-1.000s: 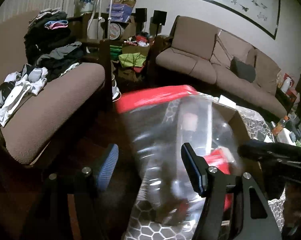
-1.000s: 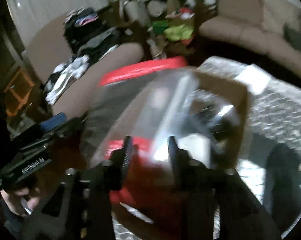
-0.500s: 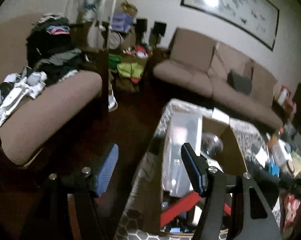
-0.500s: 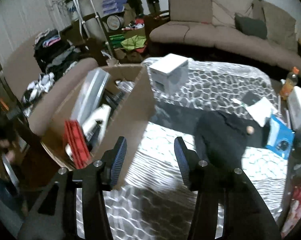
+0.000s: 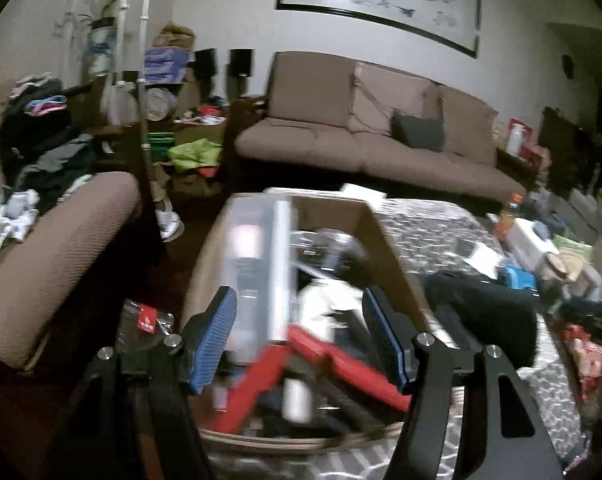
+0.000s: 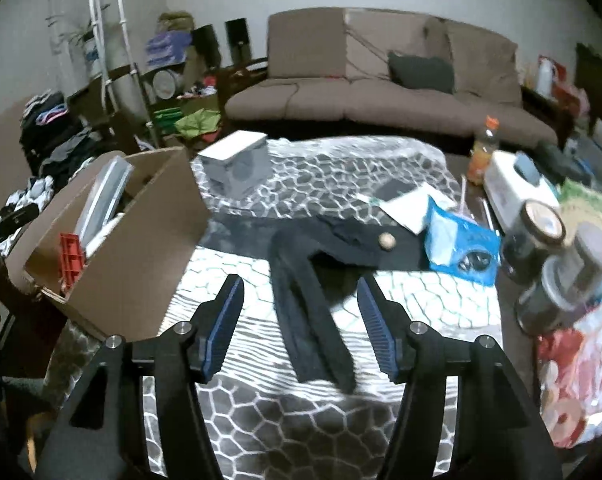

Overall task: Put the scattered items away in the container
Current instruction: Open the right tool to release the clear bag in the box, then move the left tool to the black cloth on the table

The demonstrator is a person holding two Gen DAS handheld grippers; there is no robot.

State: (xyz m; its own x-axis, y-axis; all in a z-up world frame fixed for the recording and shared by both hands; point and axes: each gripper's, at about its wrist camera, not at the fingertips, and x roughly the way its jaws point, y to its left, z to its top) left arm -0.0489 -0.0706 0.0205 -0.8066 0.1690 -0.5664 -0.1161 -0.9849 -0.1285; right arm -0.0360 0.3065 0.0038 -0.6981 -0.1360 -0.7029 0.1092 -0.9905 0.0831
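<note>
Left gripper (image 5: 301,336), fingers spread wide, empty, hangs over the cardboard box (image 5: 389,248) at frame centre; red-lidded clear bin (image 5: 261,264) lies inside. Right gripper (image 6: 299,320), fingers also spread, empty, above dark trousers (image 6: 313,288) on the patterned cover (image 6: 301,424), centre frame; box at left.

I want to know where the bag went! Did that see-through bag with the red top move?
Yes. The clear bag with the red top was held up in front of the sofa; now it lies down inside the cardboard box, and both hand-held grippers are open.
</note>
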